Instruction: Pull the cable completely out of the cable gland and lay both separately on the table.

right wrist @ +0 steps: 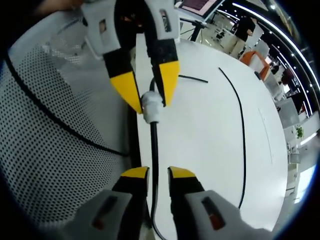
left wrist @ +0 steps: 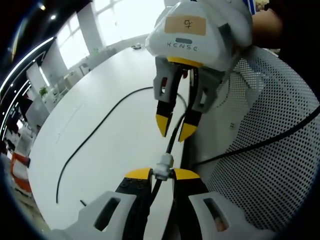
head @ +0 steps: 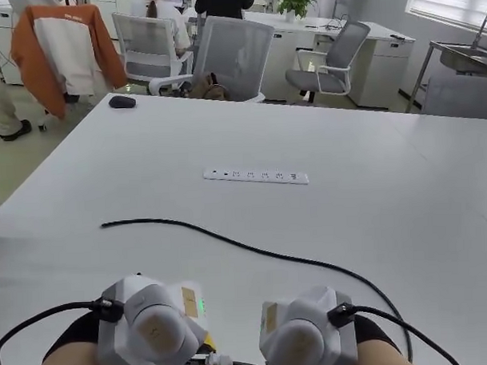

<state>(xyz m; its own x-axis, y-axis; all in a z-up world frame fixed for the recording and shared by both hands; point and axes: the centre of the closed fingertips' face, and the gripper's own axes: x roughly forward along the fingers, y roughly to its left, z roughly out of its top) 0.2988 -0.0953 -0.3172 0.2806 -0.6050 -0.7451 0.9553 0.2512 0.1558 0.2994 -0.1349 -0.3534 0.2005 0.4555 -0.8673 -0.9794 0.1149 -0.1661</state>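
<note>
Gripping the small white plastic cable gland [left wrist: 162, 167] with the thin black cable [right wrist: 154, 145] not yet drawn out of it.
The left gripper [left wrist: 162, 174] was clamped on the gland, and the right gripper [right wrist: 158, 172] straddled the cable just beside the gland with its jaws narrow; whether they pinched it I could not tell. The next move likely called for a firm pinch and a straight pull away from the gland. Beyond the gland, slack cable curved across the white table [head: 372, 194]; the white power strip [head: 255, 176] and black mouse [head: 122, 101] lay well beyond it, blocking nothing.
</note>
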